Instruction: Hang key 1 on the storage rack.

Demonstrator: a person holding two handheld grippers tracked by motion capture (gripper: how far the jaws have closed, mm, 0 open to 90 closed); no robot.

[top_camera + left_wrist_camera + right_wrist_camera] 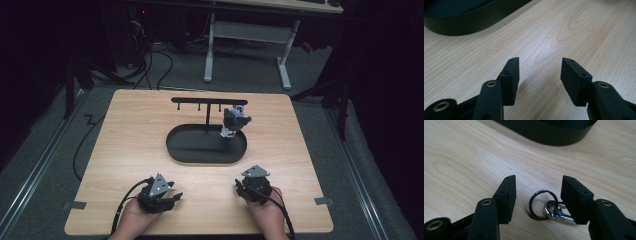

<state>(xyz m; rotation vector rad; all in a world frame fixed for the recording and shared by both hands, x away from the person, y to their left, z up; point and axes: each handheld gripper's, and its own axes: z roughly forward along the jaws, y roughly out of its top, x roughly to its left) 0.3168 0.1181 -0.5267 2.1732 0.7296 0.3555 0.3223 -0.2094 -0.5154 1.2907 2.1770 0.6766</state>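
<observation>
Lower centre of the right gripper view: a key ring [542, 204] with a silver clasp [559, 212] lying flat on the wood surface [461, 157], sitting between the spread jaws of the right gripper [537, 197], clasp end tucked just beside the right-hand jaw. Released, nothing grasped, though lined up as if for a pick, judging by how the ring sits in the gap. Lower left of the high view: left gripper [159, 192] resting low near the bottom edge, held in a hand [132, 217], jaws parted over bare wood, likely just parked out of the way. Lower right of that view: the other hand [265, 212] with the right gripper, wrist down, pointing up-frame. Farther up, centre of the high view: black oval tray [175, 145] carrying a T-shaped hook stand [207, 102], probably where key rings hang. Already there, at the stand's right end, a dark keychain bundle [235, 120].
</observation>
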